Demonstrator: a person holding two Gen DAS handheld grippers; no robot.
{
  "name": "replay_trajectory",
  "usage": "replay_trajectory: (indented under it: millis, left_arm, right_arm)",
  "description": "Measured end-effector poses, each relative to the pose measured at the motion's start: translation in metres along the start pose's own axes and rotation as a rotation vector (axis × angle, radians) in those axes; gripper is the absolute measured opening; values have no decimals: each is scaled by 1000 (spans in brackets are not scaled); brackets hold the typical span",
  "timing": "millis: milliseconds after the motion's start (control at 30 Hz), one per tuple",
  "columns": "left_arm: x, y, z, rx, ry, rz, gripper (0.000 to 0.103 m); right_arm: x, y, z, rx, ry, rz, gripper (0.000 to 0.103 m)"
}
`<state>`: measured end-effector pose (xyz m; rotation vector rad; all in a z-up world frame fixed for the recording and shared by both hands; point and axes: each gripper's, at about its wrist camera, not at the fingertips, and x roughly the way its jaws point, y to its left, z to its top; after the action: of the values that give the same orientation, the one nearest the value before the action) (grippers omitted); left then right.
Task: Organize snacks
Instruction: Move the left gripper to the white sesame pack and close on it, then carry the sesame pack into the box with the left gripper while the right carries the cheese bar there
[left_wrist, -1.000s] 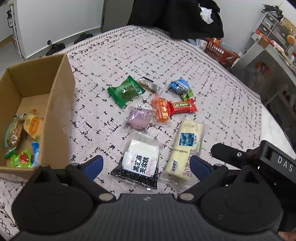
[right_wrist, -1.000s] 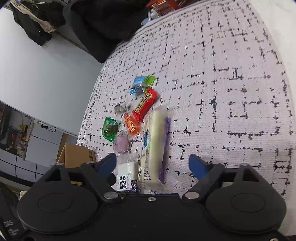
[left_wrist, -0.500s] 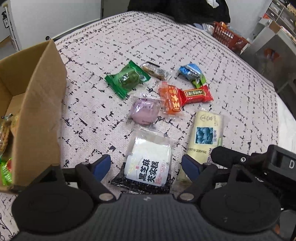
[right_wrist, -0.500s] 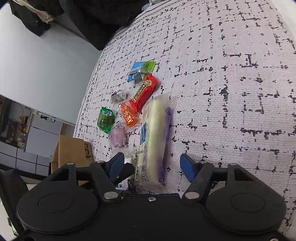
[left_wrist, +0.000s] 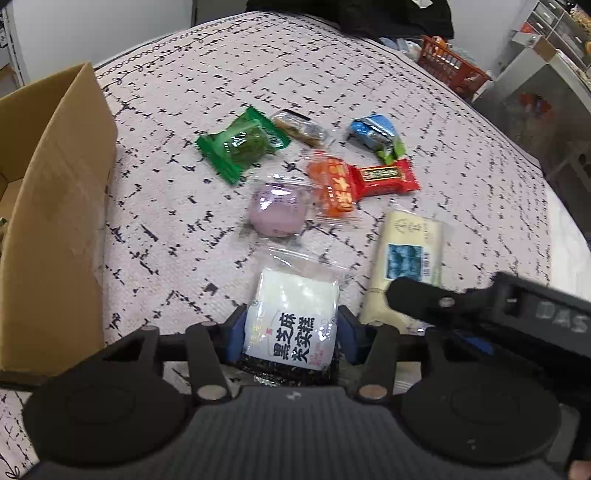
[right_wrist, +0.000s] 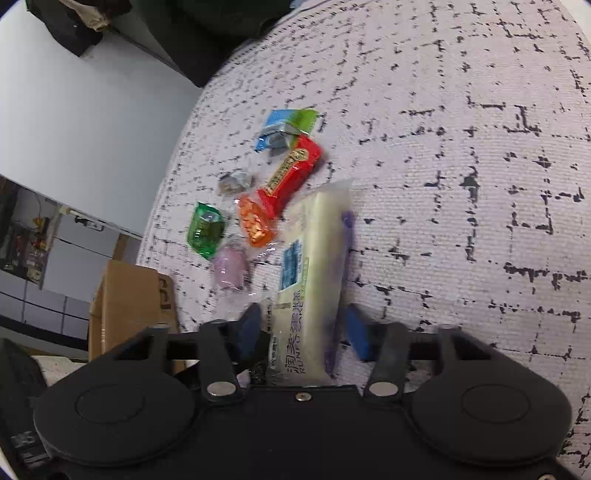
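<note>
The left claw (left_wrist: 291, 332) is clamped on the white sesame-cake packet (left_wrist: 293, 321), which lies on the patterned bed (left_wrist: 166, 206) beside the cardboard box (left_wrist: 62, 206). The right claw (right_wrist: 301, 334) straddles the long cream cake packet (right_wrist: 314, 266); its blue pads (right_wrist: 359, 336) sit against the wrapper's sides, though whether they grip it I cannot tell.

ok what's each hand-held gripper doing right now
left hand-held gripper: closed on white black-edged snack packet
right hand-held gripper: closed on long cream cake pack
</note>
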<state>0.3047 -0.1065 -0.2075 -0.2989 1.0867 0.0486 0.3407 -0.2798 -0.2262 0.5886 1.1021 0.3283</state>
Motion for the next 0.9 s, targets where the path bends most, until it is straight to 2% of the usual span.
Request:
replay_trajectory:
  millis: [100,200,633,900]
  left_arm:
    - [-4,-1,0,2,0,-6,48]
    - [-11,1,1,-4,-4,-14,48]
    - [-72,15,0,-42,-100,-35,47]
    - [-106,23,-2,-64,-161,-45,47]
  right_arm:
    - [0,-5,0,35,12,24,28]
    - [-4,-2,-3,18,9,25,24]
    - [-48,20,-13,-55,-91,38,18]
    - [-65,43,-22,-78,-120,69,17]
